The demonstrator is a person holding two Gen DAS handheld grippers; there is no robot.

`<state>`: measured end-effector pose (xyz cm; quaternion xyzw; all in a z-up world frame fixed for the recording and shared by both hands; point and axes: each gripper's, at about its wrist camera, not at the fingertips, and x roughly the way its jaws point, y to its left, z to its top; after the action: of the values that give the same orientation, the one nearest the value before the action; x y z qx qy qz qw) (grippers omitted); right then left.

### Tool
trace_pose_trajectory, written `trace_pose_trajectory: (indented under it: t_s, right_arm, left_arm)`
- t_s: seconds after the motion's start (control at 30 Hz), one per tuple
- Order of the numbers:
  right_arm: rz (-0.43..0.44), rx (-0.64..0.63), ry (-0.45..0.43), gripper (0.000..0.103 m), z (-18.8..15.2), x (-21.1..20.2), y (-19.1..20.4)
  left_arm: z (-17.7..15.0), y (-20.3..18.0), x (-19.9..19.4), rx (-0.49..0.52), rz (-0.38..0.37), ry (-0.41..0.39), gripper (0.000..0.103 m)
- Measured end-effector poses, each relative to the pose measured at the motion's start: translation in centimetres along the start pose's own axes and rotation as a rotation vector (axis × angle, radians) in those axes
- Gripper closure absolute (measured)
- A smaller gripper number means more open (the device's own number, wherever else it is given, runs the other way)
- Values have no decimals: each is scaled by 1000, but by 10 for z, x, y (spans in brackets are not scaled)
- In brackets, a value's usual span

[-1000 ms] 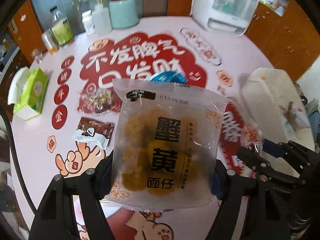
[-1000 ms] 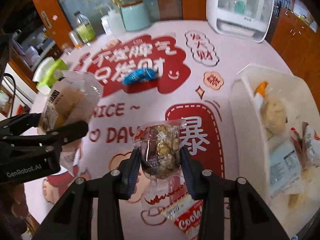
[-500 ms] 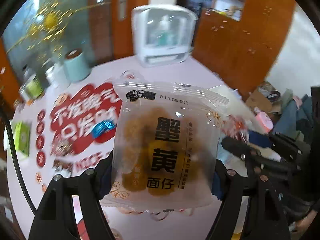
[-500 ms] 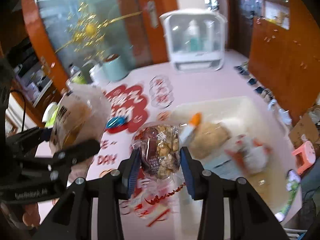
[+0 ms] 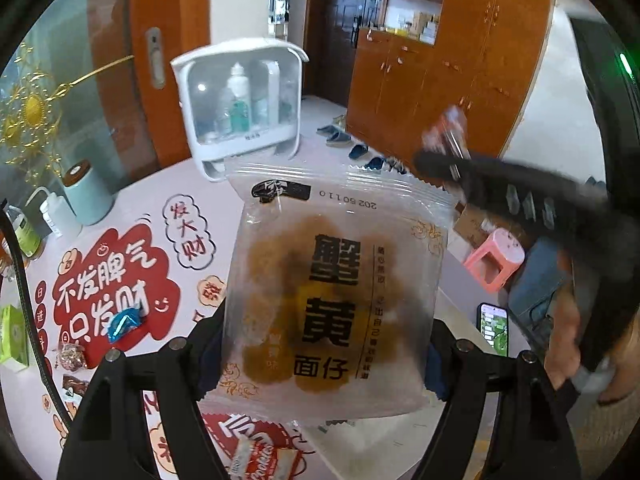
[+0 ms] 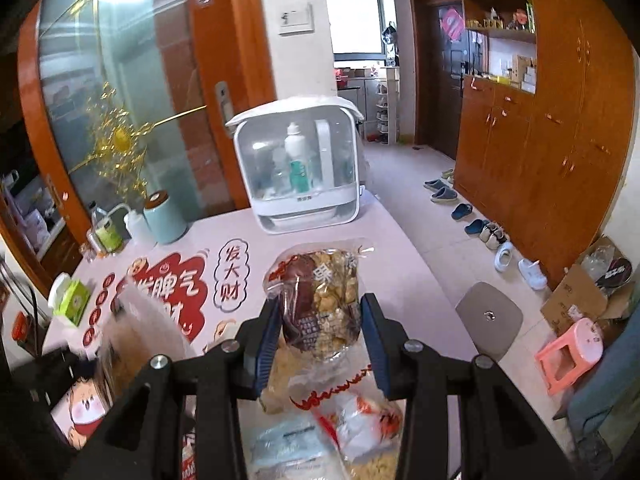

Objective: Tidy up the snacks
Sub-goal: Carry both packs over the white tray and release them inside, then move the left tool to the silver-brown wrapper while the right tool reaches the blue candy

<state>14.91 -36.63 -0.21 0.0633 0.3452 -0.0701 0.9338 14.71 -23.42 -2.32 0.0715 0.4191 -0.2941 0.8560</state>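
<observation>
My left gripper (image 5: 320,360) is shut on a clear noodle snack packet (image 5: 336,292) with black characters, held upright above the table. My right gripper (image 6: 320,344) is shut on a brown and clear nut snack bag (image 6: 320,300), held above several packets (image 6: 352,428) lying below it. In the left wrist view the right gripper (image 5: 452,160) shows blurred at the upper right with its bag. In the right wrist view the noodle packet (image 6: 140,336) shows blurred at the left. A blue candy (image 5: 124,322) and small wrapped snacks (image 5: 72,356) lie on the table.
A white cabinet with bottles (image 5: 240,108) stands at the table's far edge. A teal canister (image 5: 86,194), bottles and a green tissue box (image 6: 72,300) stand at the left. A cookie packet (image 5: 260,456) lies below my left gripper. A pink stool (image 6: 572,352) stands on the floor.
Both grippers have risen and tilted up with their packets still held. The right gripper has swung to the right, over the packets lying below it.
</observation>
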Motion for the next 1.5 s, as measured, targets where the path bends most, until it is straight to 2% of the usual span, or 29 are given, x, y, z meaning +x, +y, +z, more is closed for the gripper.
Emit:
trace_pose_trajectory:
  t_s: [0.2, 0.4, 0.43, 0.5, 0.57, 0.6, 0.8, 1.23, 1.5]
  right_arm:
    - [17, 15, 93, 62, 2, 47, -14]
    - [67, 37, 215, 60, -14, 86, -18]
    - [68, 44, 232, 58, -16, 92, -19]
    - [64, 51, 254, 40, -20, 99, -19]
    - [76, 62, 260, 28, -22, 103, -19]
    - [80, 66, 263, 26, -23, 104, -20]
    - [94, 89, 291, 26, -32, 105, -18]
    - [125, 76, 274, 26, -46, 73, 3]
    - [199, -17, 270, 26, -45, 64, 60]
  left_arm:
    - [-7, -11, 43, 1, 22, 101, 26]
    - [-15, -13, 72, 8, 63, 194, 19]
    - [-17, -12, 74, 7, 61, 206, 19]
    - [-22, -10, 78, -2, 54, 232, 19]
    - [-24, -7, 75, -8, 61, 221, 19]
    - [-24, -6, 74, -9, 59, 216, 18]
    - [-27, 4, 61, -37, 65, 201, 17]
    - [-49, 31, 18, -85, 119, 177, 17]
    - [-71, 78, -36, -144, 241, 127, 17]
